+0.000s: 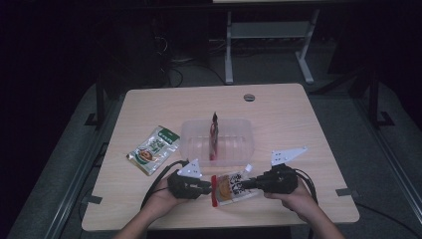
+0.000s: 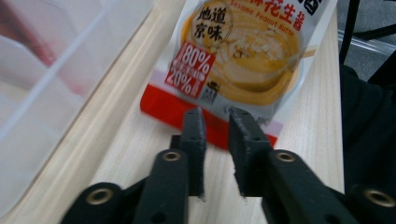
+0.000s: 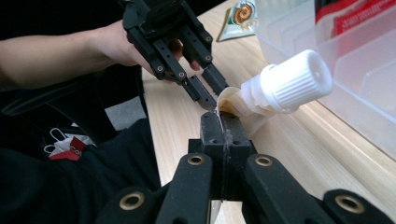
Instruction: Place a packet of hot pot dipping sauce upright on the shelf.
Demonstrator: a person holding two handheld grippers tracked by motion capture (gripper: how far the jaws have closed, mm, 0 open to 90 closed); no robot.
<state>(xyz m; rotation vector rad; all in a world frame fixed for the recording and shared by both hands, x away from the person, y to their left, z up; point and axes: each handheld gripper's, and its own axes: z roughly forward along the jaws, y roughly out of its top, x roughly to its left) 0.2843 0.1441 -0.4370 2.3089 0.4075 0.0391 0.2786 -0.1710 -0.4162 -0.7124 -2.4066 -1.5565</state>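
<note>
The right gripper (image 3: 219,122) pinches the orange spouted sauce pouch (image 1: 230,187) beside its white screw cap (image 3: 295,82); the left gripper (image 2: 215,117), jaws spread, meets the pouch's red bottom edge.

- High view dim; light falls on the pale wooden surface (image 1: 278,107), surroundings near black.
- Gripper views brighter; clear plastic bin (image 2: 42,88) blurred.

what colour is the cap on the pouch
White, on the pouch cap; clearest in the right gripper view.
</note>
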